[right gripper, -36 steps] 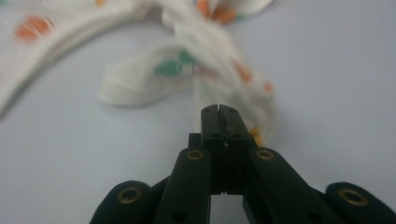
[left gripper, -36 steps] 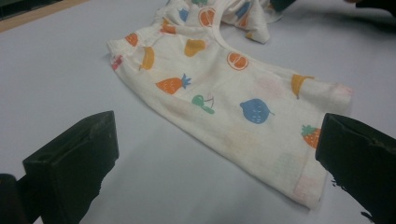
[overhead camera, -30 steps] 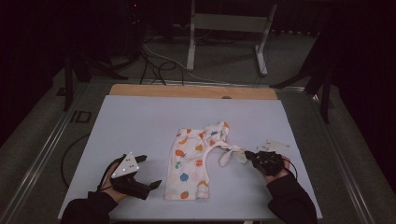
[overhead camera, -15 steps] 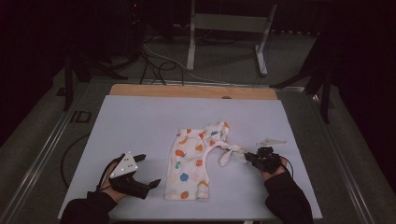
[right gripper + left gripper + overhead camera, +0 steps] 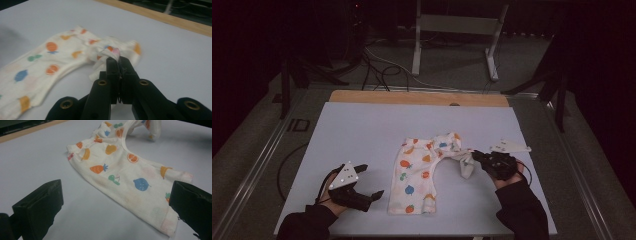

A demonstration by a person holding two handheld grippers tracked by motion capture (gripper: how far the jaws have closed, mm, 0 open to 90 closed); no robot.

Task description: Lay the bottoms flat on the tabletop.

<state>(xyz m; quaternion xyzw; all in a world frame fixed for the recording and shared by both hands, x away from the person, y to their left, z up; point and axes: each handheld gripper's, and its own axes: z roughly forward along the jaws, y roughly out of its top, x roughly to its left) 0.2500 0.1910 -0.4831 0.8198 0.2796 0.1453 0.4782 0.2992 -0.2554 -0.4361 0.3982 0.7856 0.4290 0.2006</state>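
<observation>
Jaws of the right gripper (image 5: 476, 156) pinch a bunched fold of the small white fruit-printed cloth garment (image 5: 422, 172), which lies mid-frame on the pale table sheet (image 5: 362, 135). At lower left, the left gripper (image 5: 369, 182) rests spread wide, just beside the garment's edge.

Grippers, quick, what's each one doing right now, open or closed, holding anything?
Left gripper: open, holding nothing, beside the fruit-print garment.
Right gripper: closed on a bunched fold of that garment.
</observation>
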